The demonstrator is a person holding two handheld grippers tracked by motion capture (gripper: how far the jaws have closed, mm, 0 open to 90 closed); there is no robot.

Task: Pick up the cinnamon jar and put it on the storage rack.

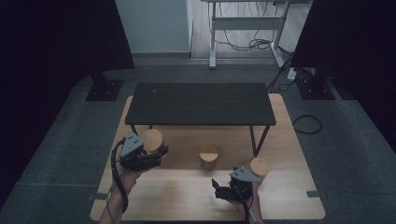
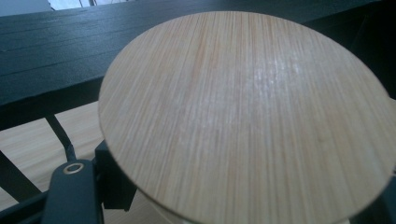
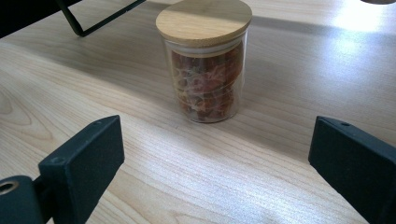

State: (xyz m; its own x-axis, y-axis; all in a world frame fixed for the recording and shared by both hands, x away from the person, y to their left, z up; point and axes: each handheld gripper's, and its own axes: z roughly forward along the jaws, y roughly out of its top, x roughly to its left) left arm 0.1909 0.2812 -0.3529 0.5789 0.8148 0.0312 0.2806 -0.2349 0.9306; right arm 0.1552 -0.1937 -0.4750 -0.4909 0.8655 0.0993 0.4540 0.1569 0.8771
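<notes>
- Here we go: the left gripper (image 1: pixel 156 154) is up off the light wooden table (image 1: pixel 187 196), clenched around a glass jar with a round bamboo lid (image 1: pixel 152 139), out at 9 o'clock from the table's middle.
- In the left gripper view that bamboo lid (image 2: pixel 247 121) looms right against the camera, with a black jaw hugging it at the lower left; the low black shelf on thin metal legs (image 2: pixel 51 60) stands just behind, at 12 o'clock.
- My read: 1 jar is in transit toward that black shelf (image 1: pixel 201 102), and the lift is under way, not the set-down.
- The right gripper (image 1: pixel 219 189) waits at 5 o'clock on the table, jaws spread wide and holding nothing.
- Straight ahead of it, at 12 o'clock in the right gripper view, stands a second glass jar with a bamboo lid and reddish dried contents (image 3: pixel 205 65), upright, centred between the jaws yet well apart from them.
- From above, that middle jar (image 1: pixel 208 157) sits at 10 o'clock of the right gripper, and a third lidded jar (image 1: pixel 259 166) is just beside it at 1 o'clock.
- Next, I'd judge: left carries up and forward to clear the shelf edge; right advances level, then closes on the glass below the lid.
</notes>
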